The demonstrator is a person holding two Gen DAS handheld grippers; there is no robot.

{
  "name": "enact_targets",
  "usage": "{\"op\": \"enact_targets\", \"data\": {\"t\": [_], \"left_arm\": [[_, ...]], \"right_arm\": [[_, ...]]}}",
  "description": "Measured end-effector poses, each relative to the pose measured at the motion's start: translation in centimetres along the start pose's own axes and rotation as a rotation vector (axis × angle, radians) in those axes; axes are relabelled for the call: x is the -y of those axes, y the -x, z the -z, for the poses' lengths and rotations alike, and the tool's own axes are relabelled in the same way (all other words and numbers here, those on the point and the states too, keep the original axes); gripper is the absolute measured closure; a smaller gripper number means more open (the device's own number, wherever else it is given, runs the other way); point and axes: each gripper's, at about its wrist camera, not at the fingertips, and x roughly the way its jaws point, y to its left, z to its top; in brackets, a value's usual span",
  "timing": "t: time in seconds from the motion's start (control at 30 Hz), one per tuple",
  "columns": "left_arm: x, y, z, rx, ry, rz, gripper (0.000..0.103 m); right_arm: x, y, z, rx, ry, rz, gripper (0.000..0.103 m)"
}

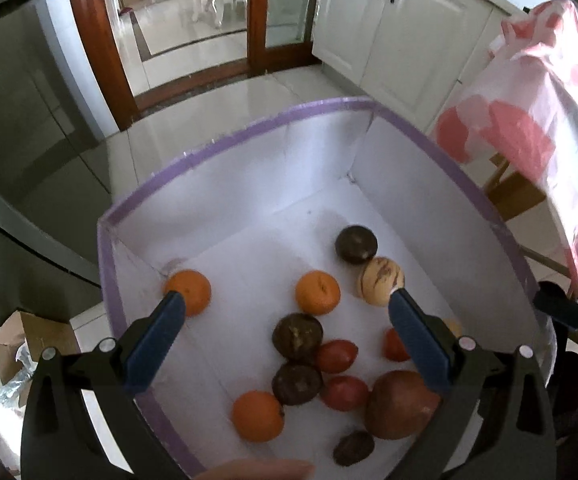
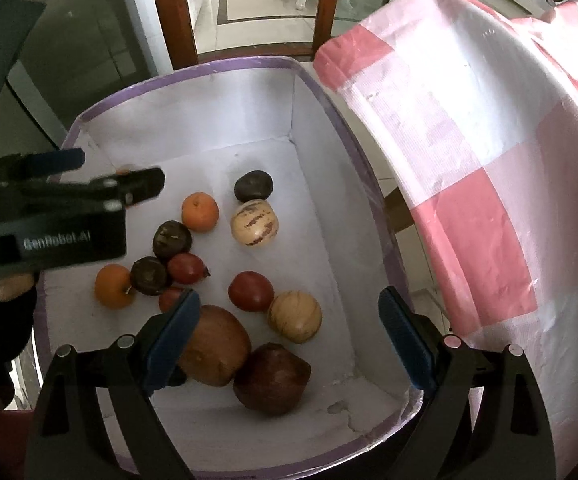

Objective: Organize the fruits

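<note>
Your left gripper hangs wide apart, nothing in it, over the white box; right gripper likewise spread, empty. Fruit lies loose on box floor: oranges, dark round ones, a striped melon, prob. a pomegranate nearest you. Pink-checked cloth beside box.

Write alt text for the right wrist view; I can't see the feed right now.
The open right hand-held gripper hovers over a white, purple-rimmed box of loose fruit: oranges, dark round fruits, red tomatoes, striped pale melons and two large reddish-brown fruits. The left hand-held gripper reaches in from the left; a pink-and-white checked cloth lies right.
</note>
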Motion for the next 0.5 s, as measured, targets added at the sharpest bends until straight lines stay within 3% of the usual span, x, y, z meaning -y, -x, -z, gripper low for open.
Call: {"op": "enact_targets", "data": {"t": [0.5], "left_arm": [[0.52,-0.68,0.84,-0.017,-0.011,-0.012,0.002]], "right_arm": [[-0.19,-0.36,0.18,-0.009,0.005,0.000,0.015]]}}
